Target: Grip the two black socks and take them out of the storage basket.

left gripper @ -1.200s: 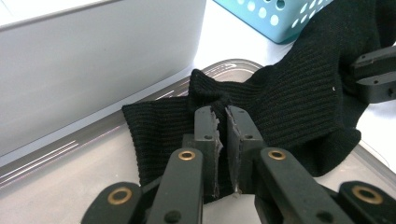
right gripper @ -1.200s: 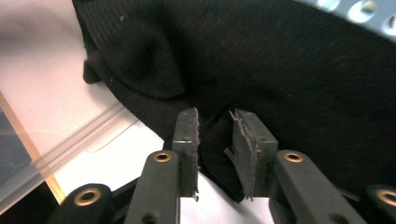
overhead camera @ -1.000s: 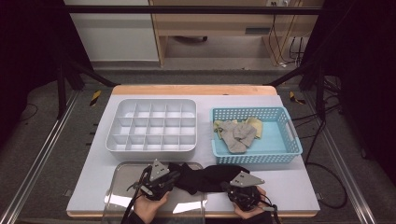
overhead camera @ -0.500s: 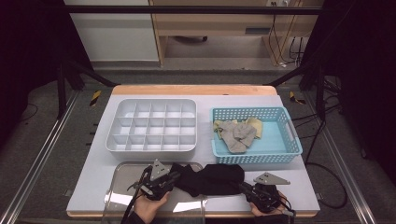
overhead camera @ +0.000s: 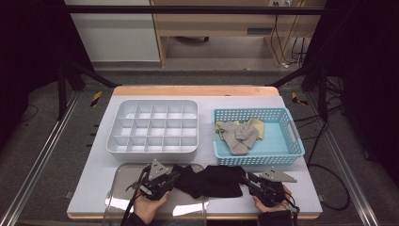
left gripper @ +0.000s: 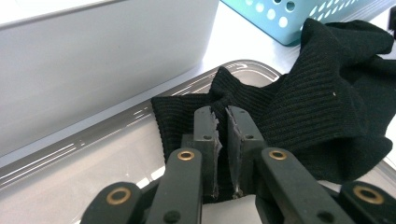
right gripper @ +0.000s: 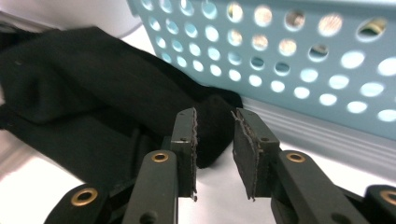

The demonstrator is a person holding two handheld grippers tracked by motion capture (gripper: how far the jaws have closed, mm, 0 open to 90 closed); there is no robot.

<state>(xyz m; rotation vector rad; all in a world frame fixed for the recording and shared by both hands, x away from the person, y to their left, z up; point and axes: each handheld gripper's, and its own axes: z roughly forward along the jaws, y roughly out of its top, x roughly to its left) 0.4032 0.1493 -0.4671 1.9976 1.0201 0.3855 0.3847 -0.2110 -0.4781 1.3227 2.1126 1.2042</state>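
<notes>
Black sock [overhead camera: 211, 180] lies stretched on tabletop [overhead camera: 94, 165] just before blue basket [overhead camera: 258, 136]. Left gripper [left gripper: 223, 122] clamps cuff over clear tray [overhead camera: 117, 195]. Right gripper [right gripper: 215, 128], shifted rightward, jaws just opening, toe end released, nothing gripped.

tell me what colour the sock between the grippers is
Black, ribbed knit; the sock shows best in the left gripper view.

From my left gripper [left gripper: 222, 122] I look along two black jaws pinched nearly together on the ribbed edge of a black sock [left gripper: 299, 112]. The sock lies bunched just beyond the jaws, draped over the rim of a clear tray [left gripper: 116, 140]. Behind the tray stands a white organiser wall [left gripper: 93, 56]; beyond the sock, a blue perforated basket [left gripper: 299, 14].
</notes>
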